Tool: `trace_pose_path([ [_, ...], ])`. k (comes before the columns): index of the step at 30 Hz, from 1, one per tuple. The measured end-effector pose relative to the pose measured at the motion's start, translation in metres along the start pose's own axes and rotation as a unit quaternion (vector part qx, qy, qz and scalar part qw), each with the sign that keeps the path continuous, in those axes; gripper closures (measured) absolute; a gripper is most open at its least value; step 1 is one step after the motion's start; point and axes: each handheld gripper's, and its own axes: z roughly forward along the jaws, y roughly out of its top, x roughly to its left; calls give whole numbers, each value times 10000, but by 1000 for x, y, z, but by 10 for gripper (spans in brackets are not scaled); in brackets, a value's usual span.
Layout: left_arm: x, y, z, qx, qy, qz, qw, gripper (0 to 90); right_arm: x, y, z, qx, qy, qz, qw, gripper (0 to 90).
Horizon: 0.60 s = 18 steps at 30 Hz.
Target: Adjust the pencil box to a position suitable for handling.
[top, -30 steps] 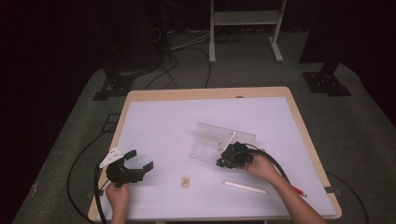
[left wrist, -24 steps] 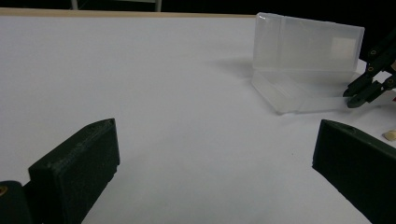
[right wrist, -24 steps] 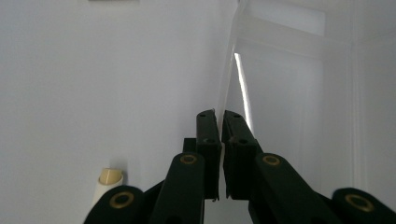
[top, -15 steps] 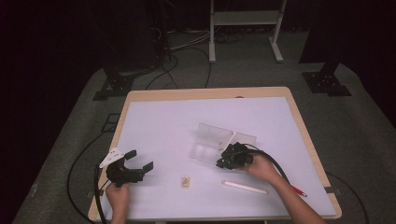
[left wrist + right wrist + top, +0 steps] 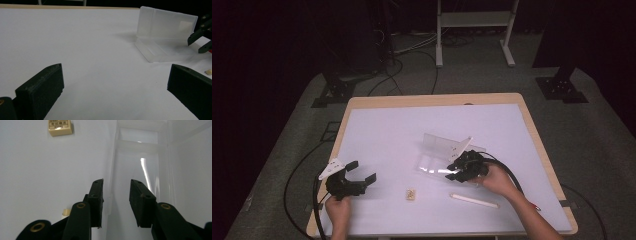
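High view is showing one clear plastic box [image 5: 439, 157] sitting just right of frame centre on the white table [image 5: 402, 125], its lid standing open toward the upper frame, plus one small tan block [image 5: 411, 194] and one pale stick [image 5: 474, 200] lying in the lower middle, and two black grippers. Right gripper [image 5: 453, 172] is resting at the box's lower right edge; right gripper view is showing its jaws straddling the tray's near wall [image 5: 111, 182] without pressing it, having just been opening, so nothing is being grasped. Left gripper [image 5: 363, 172] is sitting at lower left, well apart from the box, its jaws spread wide over bare surface, released. Box walls are looking thin, translucent and smooth, with square corners; the block is squarish with a printed label; the table top is matte with a wooden rim. Broad open surface is lying across the upper and left table.
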Motion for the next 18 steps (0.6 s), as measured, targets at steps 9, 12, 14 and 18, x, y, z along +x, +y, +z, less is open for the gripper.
trace_pose_path([
  [9, 0, 0, 0, 15, 1, 10, 10000, 0, 10, -5, -13, -150, -1, 126, 9998, 569],
  [12, 0, 0, 0, 10, 7, 12, 10000, 0, 13, -8, -16, -170, 19, 166, 9997, 552],
  [14, 0, 0, 0, 16, 3, 12, 10000, 0, 16, -11, -17, -193, 49, 179, 9996, 546],
  [18, 0, 0, 0, 15, 7, 15, 10000, 0, 20, -14, -20, -237, 66, 215, 9995, 541],
])
